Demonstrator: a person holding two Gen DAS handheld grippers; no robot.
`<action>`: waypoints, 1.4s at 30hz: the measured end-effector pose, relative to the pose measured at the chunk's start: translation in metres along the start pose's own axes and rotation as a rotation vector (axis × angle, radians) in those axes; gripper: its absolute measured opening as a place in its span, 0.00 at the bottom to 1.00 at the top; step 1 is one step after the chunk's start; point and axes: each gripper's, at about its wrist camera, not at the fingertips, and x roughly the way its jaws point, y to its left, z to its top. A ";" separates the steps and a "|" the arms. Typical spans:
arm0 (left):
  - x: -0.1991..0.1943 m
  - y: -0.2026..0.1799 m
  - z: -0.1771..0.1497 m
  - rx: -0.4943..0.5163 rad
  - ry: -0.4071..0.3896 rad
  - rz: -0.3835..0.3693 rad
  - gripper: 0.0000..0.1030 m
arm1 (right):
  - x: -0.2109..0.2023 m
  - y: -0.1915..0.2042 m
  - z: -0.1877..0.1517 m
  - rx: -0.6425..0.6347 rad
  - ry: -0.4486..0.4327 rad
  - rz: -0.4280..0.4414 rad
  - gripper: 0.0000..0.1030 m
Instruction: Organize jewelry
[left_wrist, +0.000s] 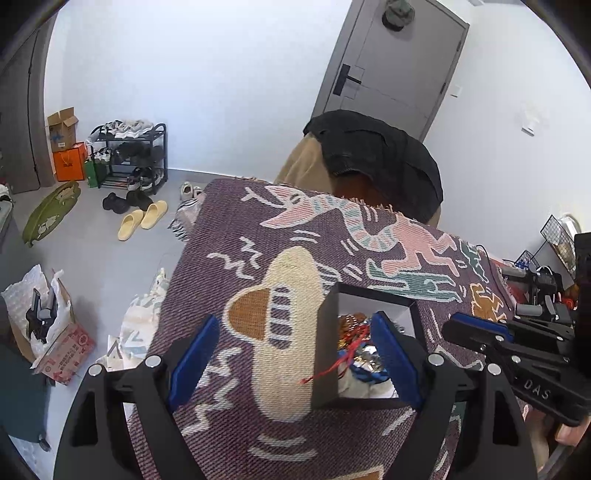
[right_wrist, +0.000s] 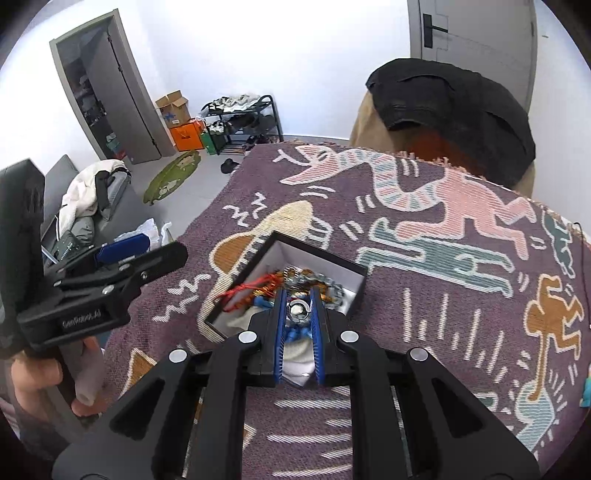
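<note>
Patterned purple blanket (right_wrist: 424, 295) covers the table. Black jewelry box (right_wrist: 284, 280) sits on it, lid off, full of tangled pieces. My right gripper (right_wrist: 300, 310) is over the box, nearly closed around a silver ring (right_wrist: 298, 308). My left gripper (left_wrist: 295, 354) is wide open, straddling the box's left wall, holding nothing.

Black box (right_wrist: 360, 284) on prob. blanket-covered table (right_wrist: 424, 332)
</note>
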 end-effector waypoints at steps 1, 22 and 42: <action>-0.001 0.002 -0.001 -0.004 0.001 0.000 0.79 | 0.001 0.001 0.001 0.003 -0.001 0.005 0.13; -0.060 -0.021 -0.009 0.076 -0.112 0.052 0.92 | -0.067 -0.023 -0.024 0.098 -0.115 -0.052 0.90; -0.136 -0.104 -0.044 0.194 -0.213 0.008 0.92 | -0.181 -0.061 -0.100 0.241 -0.307 -0.153 0.95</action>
